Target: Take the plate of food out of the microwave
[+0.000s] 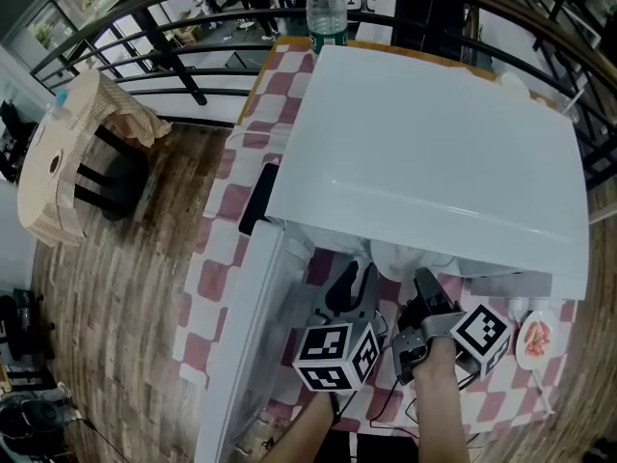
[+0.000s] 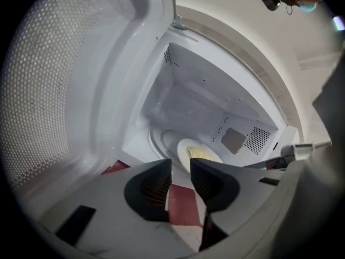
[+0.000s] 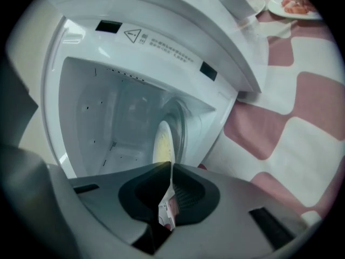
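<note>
The white microwave (image 1: pixel 434 143) stands on a pink-and-white checked table, its door (image 1: pixel 241 355) swung open to the left. Inside, on the turntable, sits a white plate of pale yellow food (image 2: pixel 197 152), also seen edge-on as the plate (image 3: pixel 161 142) in the right gripper view. Both grippers hover just in front of the opening. My left gripper (image 1: pixel 349 283) (image 2: pixel 180 169) is open with a narrow gap and nothing between its jaws. My right gripper (image 1: pixel 424 283) (image 3: pixel 171 169) is shut, its tips touching, holding nothing. Neither touches the plate.
The open door's perforated inner panel (image 2: pixel 48 90) stands close on the left. A small plate of red food (image 1: pixel 537 340) (image 3: pixel 294 4) lies on the table right of the microwave. A water bottle (image 1: pixel 325 8) stands behind it. A wicker chair (image 1: pixel 67 162) is on the wooden floor at left.
</note>
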A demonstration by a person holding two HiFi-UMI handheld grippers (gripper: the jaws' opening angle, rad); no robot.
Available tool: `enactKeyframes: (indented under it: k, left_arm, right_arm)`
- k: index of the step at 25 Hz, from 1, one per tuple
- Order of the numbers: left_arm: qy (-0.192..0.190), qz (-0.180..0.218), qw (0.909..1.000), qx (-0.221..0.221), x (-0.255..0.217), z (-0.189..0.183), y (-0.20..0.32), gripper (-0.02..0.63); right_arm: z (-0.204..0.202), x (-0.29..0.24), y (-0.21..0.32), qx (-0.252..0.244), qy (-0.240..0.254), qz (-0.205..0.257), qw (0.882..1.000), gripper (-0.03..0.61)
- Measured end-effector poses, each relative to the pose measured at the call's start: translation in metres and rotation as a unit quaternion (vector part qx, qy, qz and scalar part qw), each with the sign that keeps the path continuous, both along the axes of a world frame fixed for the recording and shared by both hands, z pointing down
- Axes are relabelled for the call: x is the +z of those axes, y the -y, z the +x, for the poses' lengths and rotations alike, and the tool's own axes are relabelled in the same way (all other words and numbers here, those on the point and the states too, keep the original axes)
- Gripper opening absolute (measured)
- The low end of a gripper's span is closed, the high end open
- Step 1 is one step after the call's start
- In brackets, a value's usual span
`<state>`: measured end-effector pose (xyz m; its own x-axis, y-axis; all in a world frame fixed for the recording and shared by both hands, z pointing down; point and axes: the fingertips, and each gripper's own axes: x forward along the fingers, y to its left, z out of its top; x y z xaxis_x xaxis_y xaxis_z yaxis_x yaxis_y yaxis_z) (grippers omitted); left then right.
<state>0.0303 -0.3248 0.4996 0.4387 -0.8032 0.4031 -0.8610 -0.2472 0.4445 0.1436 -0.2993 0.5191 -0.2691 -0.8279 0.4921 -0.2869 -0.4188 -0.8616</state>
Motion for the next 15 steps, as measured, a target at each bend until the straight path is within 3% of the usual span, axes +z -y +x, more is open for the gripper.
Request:
enactKeyframes:
  k: [6, 15]
  left_arm:
    - [-0.057, -0.032, 0.9976, -0.022, 0.005, 0.002, -0.001, 0.14]
    - [-0.093, -0.049, 0.9945, 0.001, 0.006, 0.025, -0.002, 0.14]
  right_arm:
    - [0.01, 0.003, -0.019, 0.006, -0.005, 0.007, 1.0, 0.019]
    - [0.018, 0.003, -0.036, 0.0, -0.012, 0.009, 1.0, 0.02]
